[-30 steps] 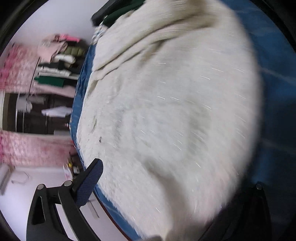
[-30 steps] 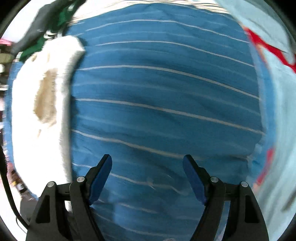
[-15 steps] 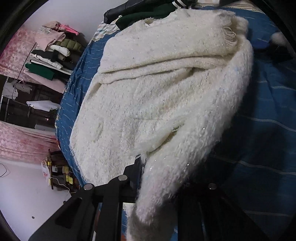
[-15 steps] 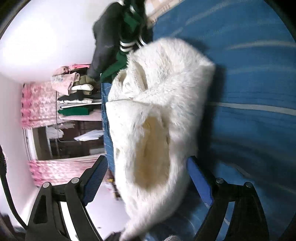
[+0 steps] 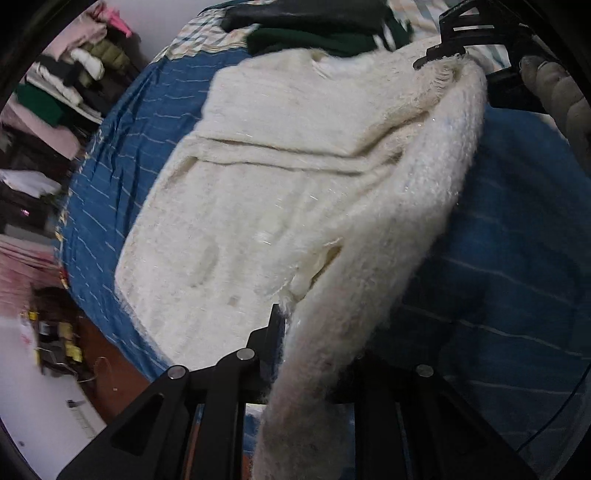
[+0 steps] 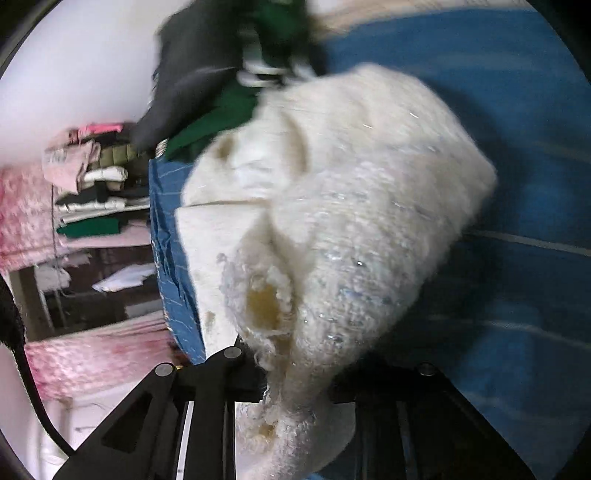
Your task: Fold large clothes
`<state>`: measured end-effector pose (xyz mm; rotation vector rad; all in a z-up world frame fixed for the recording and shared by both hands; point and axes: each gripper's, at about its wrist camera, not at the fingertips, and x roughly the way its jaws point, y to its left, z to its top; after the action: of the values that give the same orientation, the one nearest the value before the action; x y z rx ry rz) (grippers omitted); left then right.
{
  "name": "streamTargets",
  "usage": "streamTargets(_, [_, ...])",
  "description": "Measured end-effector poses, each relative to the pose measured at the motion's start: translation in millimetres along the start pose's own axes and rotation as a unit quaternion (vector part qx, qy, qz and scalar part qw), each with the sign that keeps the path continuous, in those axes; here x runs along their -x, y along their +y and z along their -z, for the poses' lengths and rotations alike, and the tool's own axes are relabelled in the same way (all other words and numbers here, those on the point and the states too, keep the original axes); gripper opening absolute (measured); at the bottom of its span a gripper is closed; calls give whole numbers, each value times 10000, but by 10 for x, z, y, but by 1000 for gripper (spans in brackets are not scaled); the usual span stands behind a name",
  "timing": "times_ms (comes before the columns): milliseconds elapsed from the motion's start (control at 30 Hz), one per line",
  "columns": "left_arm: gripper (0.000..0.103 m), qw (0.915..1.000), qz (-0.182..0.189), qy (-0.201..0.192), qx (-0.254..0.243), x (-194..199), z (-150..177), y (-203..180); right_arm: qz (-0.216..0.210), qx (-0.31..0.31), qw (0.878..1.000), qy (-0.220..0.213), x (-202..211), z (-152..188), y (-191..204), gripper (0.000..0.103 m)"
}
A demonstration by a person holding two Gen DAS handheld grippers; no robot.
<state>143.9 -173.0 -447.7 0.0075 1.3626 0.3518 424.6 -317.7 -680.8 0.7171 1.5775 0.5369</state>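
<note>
In your left wrist view, the shelves (image 5: pixel 62 85) at upper left hold stacked folded clothes in pink, white, olive and green. The cream fuzzy sweater (image 5: pixel 266 192) lies spread on the blue striped bedspread (image 5: pixel 122 155), its long axis running from your near edge up toward the neckline at the far side, where dark green and black garments (image 5: pixel 317 33) sit just beyond it. One side edge is lifted into a thick fold, and your left gripper (image 5: pixel 314 354) is clenched on that fold's near end. At the top right, the right gripper (image 5: pixel 458 51) meets the fold's far end; you cannot tell its grip from here. In your right wrist view, which is blurred, the same shelves (image 6: pixel 88 192) show at left with their stacked clothes. Your right gripper (image 6: pixel 295 380) is clamped on a bunched part of the sweater (image 6: pixel 362 206), which fills the centre above the bedspread (image 6: pixel 517 295), with the dark garments (image 6: pixel 207 74) behind it.
</note>
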Motion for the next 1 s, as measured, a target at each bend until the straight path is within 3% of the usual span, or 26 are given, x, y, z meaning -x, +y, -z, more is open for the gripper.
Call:
streamTargets(200, [14,9958,562,129,705,-3,-291,1067,828,453,9955,30,-193,30,1259,23])
streamTargets(400, [14,9870,730,490,1347,-567,-471,1936,1590,785,9835,359,-1202,-195,2416,23])
streamTargets(533, [14,9784,878,923,1628,-1158,-548,2434,2246,1017,9668,677,-2070,-274,2760,23])
streamTargets(633, [19,9696,1122,1147,1845,-1482,-577,2683,2765,931,9533,787,-2577,-329,2796,23])
streamTargets(733, [19,9514,1614,1423,2204,-1738,-552,2910,3018,870,9456,845,-2873,-387,2808,30])
streamTargets(767, [19,9365,1945,1547,2474,-1798,-520,3034,2966,858,9468,907,-2909,-394,2845,40])
streamTargets(800, [19,9253,2168,1615,2660,-1822,-494,3119,2883,867,9488,955,-2906,-396,2871,45])
streamTargets(833, [19,9089,2477,1703,2890,-1839,-449,3233,2770,890,9513,1016,-2911,-418,2908,49])
streamTargets(867, [19,9003,2629,1730,3007,-1836,-422,3299,2574,933,9557,1080,-2880,-431,2937,57])
streamTargets(933, [23,8771,3054,1681,3305,-1764,-324,3534,2021,1070,9665,1162,-2712,-425,2952,58])
streamTargets(1000, [30,8732,3191,1562,3336,-1643,-262,3684,1607,1192,9729,1162,-2434,-342,2932,58])
